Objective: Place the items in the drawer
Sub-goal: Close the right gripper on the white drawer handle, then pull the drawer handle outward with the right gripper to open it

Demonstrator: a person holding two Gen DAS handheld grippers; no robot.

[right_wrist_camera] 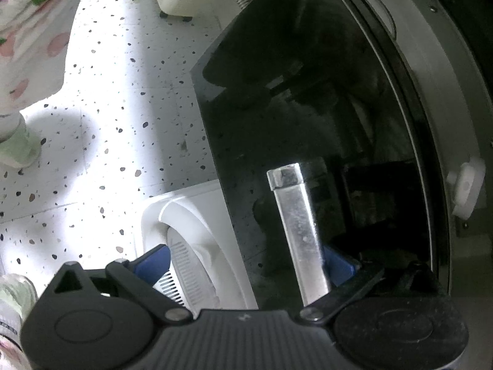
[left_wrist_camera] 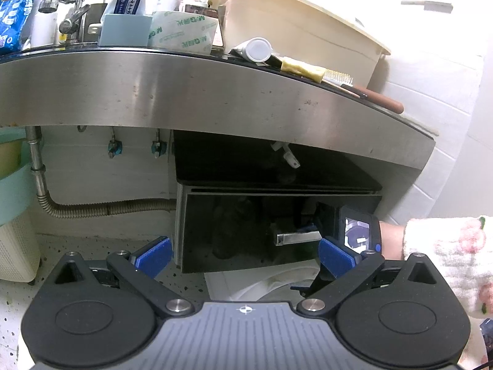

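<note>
The big black drawer [left_wrist_camera: 277,231] is sitting shut straight ahead of the wide-open, empty left gripper [left_wrist_camera: 245,257], and the right gripper [right_wrist_camera: 246,266] is reaching its wide-open jaws around the shiny handle [right_wrist_camera: 300,231], maybe touching it with the far blue pad [right_wrist_camera: 337,266].

The left gripper [left_wrist_camera: 245,257] hangs low, level and facing forward, its blue-padded jaws spread wide and holding nothing. To its right, the right gripper [right_wrist_camera: 246,265] is likewise spread wide, rolled sideways.
</note>
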